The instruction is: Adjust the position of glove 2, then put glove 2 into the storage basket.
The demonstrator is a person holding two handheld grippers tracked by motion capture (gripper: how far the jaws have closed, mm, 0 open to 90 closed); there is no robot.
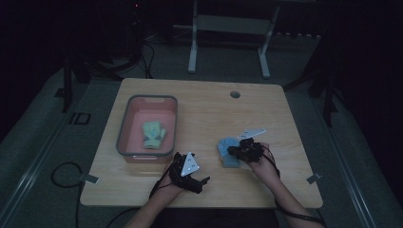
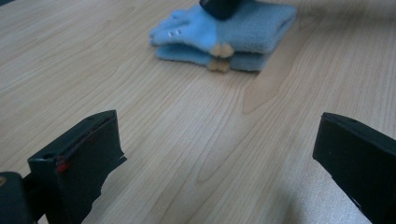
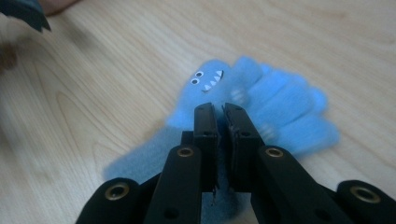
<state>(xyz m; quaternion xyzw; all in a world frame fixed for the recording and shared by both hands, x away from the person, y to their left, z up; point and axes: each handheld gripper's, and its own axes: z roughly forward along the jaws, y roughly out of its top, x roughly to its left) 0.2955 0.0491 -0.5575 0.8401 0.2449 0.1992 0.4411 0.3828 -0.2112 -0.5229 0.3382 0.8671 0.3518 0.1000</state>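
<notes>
A pair of light blue monster-face gloves [image 1: 227, 153] lies stacked on the wooden table [image 1: 204, 114], right of centre. My right gripper [image 1: 234, 151] rests on top of the gloves [image 3: 280, 107]. The right gripper [image 3: 219, 108] has its jaws almost together, with a thin slit between them; I cannot tell whether any fabric is pinched. My left gripper [image 1: 202, 183] sits near the table's front edge. In its own view the left gripper [image 2: 218, 123] stands wide open with bare wood between the jaws, facing the blue gloves [image 2: 233, 37]. A pale green glove [image 1: 153, 134] lies in the pink bin [image 1: 122, 128].
The grey-rimmed pink bin stands on the left half of the table. A round cable hole [image 1: 235, 94] is near the far edge. Cables trail from both grippers off the front edge. A white desk frame [image 1: 228, 28] stands beyond the table.
</notes>
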